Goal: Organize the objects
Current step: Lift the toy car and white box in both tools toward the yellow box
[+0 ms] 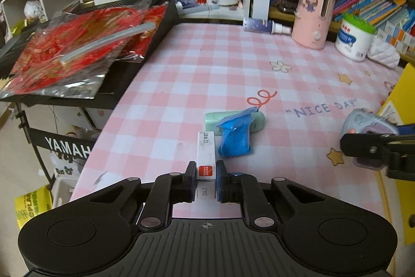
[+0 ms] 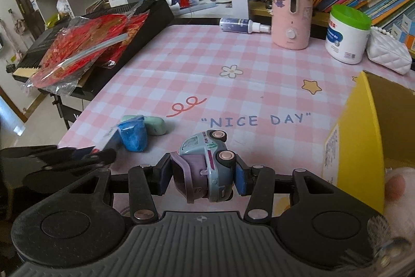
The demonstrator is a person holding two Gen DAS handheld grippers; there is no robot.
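The left gripper is clamped on the near end of a small white staple box, which lies on the pink checked tabletop towards its near edge, just beside a blue packet and a green eraser-like block. To lift it well, I'd raise it straight up so it doesn't drag the packet along. The box is long and narrow, white, with a red label near the pads. The right gripper is closed on a pale blue and purple toy truck, held off the cloth close to the yellow box at the tabletop's right edge, probably where it goes.
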